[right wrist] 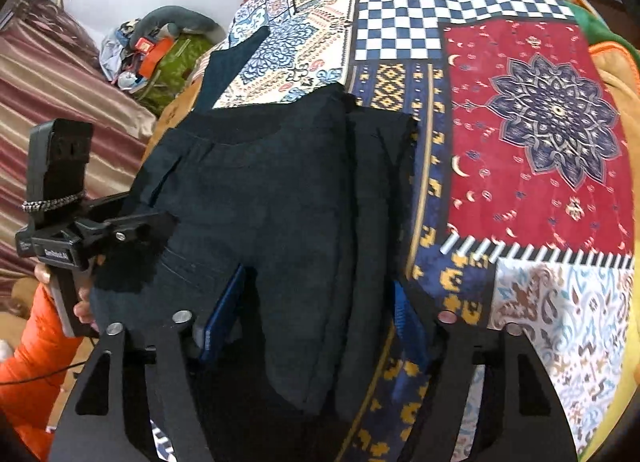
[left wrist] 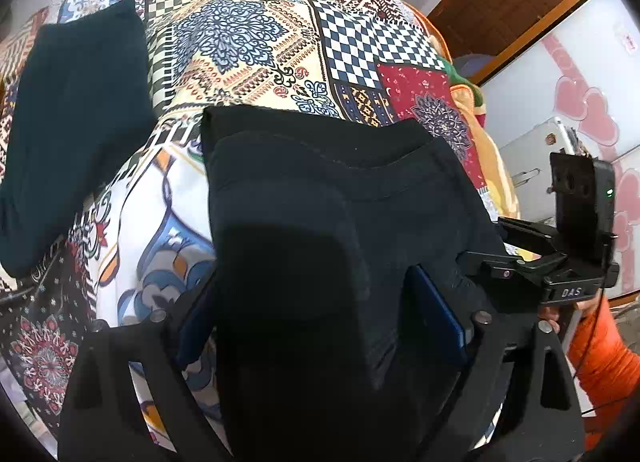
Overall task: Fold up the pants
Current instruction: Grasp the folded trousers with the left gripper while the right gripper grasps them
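Observation:
Black pants (left wrist: 328, 197) lie folded on the patterned bedspread (left wrist: 248, 37), and they also fill the middle of the right wrist view (right wrist: 272, 197). My left gripper (left wrist: 316, 314) has its blue fingers (left wrist: 436, 314) on either side of a thick fold of the pants. My right gripper (right wrist: 316, 314) also straddles the pants' near edge, with blue fingers (right wrist: 224, 310) spread wide. Cloth hides the fingertips, so the grip itself is unclear. A second folded dark garment (left wrist: 76, 125) lies to the left on the bed and shows small in the right wrist view (right wrist: 228, 65).
The bed edge with an orange-yellow blanket (left wrist: 484, 141) runs along the right. A white fridge with pink hearts (left wrist: 576, 101) and a wooden door frame (left wrist: 500, 5) stand beyond. A striped curtain (right wrist: 52, 101) and a clutter pile (right wrist: 160, 57) are on the left.

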Action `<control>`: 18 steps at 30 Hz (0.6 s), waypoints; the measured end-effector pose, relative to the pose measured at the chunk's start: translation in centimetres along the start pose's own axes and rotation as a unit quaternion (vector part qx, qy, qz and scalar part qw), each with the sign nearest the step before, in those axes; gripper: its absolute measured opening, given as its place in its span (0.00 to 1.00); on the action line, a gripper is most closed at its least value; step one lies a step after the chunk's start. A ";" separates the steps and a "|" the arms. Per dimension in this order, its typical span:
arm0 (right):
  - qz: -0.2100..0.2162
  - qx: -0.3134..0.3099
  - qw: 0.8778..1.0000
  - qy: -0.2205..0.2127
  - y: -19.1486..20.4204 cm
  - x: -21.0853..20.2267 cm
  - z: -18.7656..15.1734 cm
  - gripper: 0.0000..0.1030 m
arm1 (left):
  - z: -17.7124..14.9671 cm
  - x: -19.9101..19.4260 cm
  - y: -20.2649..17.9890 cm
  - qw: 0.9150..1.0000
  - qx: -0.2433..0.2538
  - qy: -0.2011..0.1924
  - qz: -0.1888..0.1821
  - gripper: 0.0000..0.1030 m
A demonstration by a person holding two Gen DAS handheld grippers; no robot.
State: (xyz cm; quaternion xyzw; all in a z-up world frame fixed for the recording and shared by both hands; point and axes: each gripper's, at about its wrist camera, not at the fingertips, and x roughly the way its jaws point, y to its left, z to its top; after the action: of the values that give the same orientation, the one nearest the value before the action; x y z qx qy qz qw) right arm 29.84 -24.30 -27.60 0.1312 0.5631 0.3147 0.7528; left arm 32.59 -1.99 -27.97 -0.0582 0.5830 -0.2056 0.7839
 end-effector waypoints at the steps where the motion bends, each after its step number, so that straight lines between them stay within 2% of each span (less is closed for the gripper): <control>1: -0.001 0.001 1.000 0.000 0.1 0.0 0.1 0.55 | 0.2 0.1 -0.3 1.000 0.005 0.001 0.007 0.83; 5: -0.010 -0.001 1.000 -0.014 1.1 0.0 0.3 0.40 | 0.1 -0.6 -0.8 1.000 0.007 -0.010 0.015 0.69; 6: -0.013 -0.005 1.000 -0.019 1.4 -0.1 0.2 0.36 | 0.0 -0.8 -0.8 1.000 0.007 -0.016 0.017 0.63; 7: -0.017 -0.010 0.999 -0.025 1.6 -0.3 0.2 0.28 | -0.2 -1.3 -0.8 0.999 0.006 -0.023 0.023 0.55; 8: -0.025 -0.015 0.999 -0.030 1.9 -0.4 0.3 0.23 | -0.2 -1.7 -0.7 0.999 0.005 -0.027 0.025 0.51; 9: -0.034 -0.024 0.998 -0.036 2.4 -0.7 0.2 0.22 | -0.3 -2.1 -0.6 0.999 0.003 -0.032 0.029 0.42; 10: -0.037 -0.027 0.998 -0.039 2.7 -0.8 0.4 0.20 | -0.3 -2.5 -0.6 0.999 -0.002 -0.036 0.027 0.38; 12: -0.037 -0.031 0.998 -0.044 2.9 -1.0 0.6 0.19 | -0.8 -3.3 -0.8 0.998 -0.007 -0.049 0.024 0.34; 18: -0.039 -0.056 0.995 -0.066 5.3 -2.4 0.6 0.18 | -2.4 -5.5 -2.6 0.995 0.019 -0.081 0.058 0.29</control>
State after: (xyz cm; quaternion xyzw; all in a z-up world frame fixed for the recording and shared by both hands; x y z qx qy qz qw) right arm 28.27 -21.64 -22.62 0.0868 0.4985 0.3067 0.8062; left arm 28.38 -1.81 -22.99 -0.0263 0.5156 -0.1652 0.8403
